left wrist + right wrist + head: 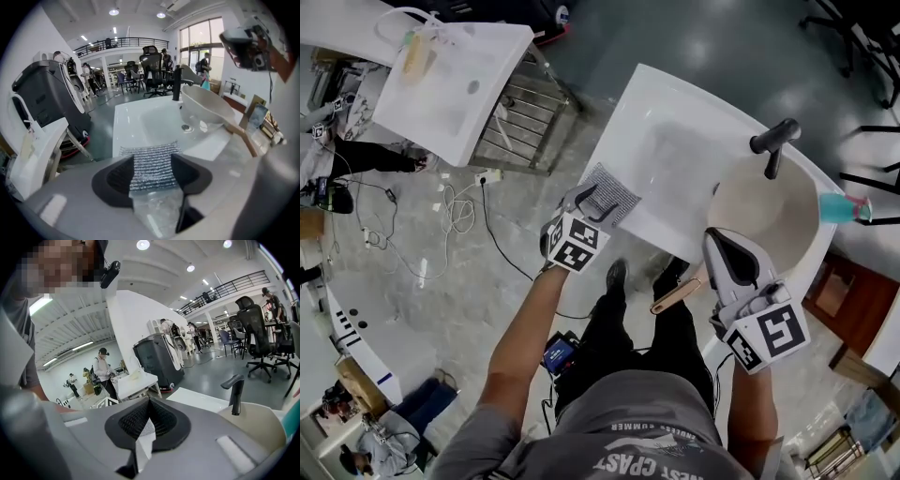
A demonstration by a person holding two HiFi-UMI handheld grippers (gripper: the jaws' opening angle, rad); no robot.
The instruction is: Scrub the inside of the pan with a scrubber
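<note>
Left tongs (592, 200) wide open over the scrubber (615, 191), scrubber flat on the white tabletop's (675, 112) near edge, right tongs (712, 235) closed and empty, beside the pan (769, 214) in the sink, under the faucet (773, 142)

Grey polished floor (422, 281) lies below me, with cables (455, 211) trailing across it at the left. At the upper left of the head view a second white counter (450, 84) sits on a metal rack (525, 117).

In the left gripper view, tall windows (199, 35) fill the upper right. Black office chairs (152, 56) stand mid-frame under a railed mezzanine (117, 42), and round ceiling lights (114, 11) shine at the top. A dark grey machine (47, 98) stands at the left.

In the right gripper view a white wall (126, 319) rises at centre, with people (102, 366) at the lower left.
</note>
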